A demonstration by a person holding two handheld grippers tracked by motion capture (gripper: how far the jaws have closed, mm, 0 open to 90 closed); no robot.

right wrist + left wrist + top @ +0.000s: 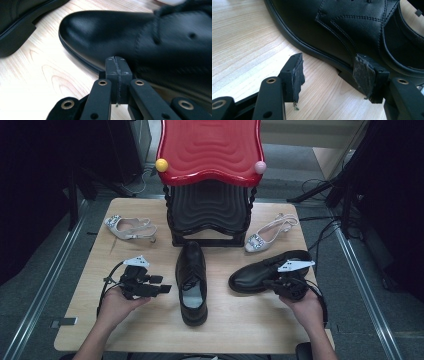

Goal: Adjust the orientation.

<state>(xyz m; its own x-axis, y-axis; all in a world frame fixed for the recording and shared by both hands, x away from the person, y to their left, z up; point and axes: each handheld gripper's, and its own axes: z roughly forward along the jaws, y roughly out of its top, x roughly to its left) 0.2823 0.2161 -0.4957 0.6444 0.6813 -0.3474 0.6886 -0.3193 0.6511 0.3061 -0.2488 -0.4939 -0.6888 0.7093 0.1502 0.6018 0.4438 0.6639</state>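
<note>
Right hand-held gripper (pixel 116 65), jaws together, at black shoe's (pixel 150 45) sole edge.

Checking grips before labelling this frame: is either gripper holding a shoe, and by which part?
Nothing is held. The left gripper is open beside one black shoe; the right gripper is shut, empty, by the other.

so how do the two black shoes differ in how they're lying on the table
The middle black shoe lies lengthwise, toe toward the shoe rack; the right black shoe lies crosswise, toe pointing left. The open left gripper sits beside the middle one; the shut right gripper is at the right one. Both are upright lace-ups.
</note>
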